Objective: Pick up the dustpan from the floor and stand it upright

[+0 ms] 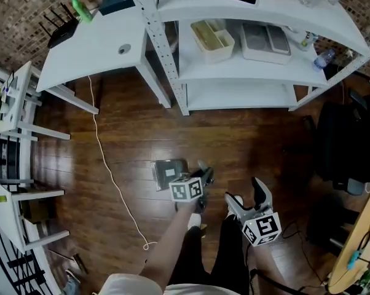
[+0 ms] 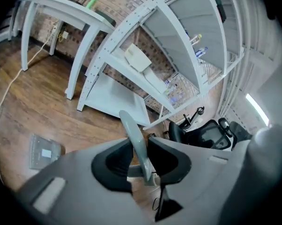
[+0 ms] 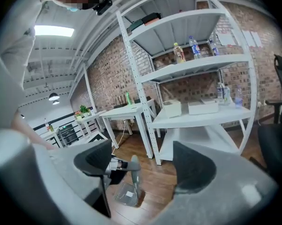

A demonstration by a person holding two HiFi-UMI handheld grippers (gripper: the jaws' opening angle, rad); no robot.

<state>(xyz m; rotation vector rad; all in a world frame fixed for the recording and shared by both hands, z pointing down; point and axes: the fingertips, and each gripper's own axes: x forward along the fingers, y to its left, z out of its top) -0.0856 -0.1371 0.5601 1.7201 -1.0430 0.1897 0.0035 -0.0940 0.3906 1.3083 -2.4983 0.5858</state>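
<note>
The grey dustpan [image 1: 168, 172] has its pan low on the wooden floor, and its long handle [image 1: 201, 165] rises toward my left gripper [image 1: 204, 177]. In the left gripper view the handle [image 2: 134, 135] stands between the two dark pads, gripped by the left gripper [image 2: 140, 161], with the pan [image 2: 45, 151] down at the left. My right gripper [image 1: 245, 194] hangs to the right of it, jaws wide apart and empty. In the right gripper view the right gripper [image 3: 145, 165] frames the upright handle [image 3: 135, 172] and pan [image 3: 127, 194] some way ahead, apart from its jaws.
A white shelf unit [image 1: 246, 48] stands ahead, with a white desk [image 1: 93, 42] to its left. A white cable [image 1: 108, 165] trails over the floor left of the pan. A dark office chair [image 1: 348, 140] is at the right. The person's feet [image 1: 195, 221] are just behind the grippers.
</note>
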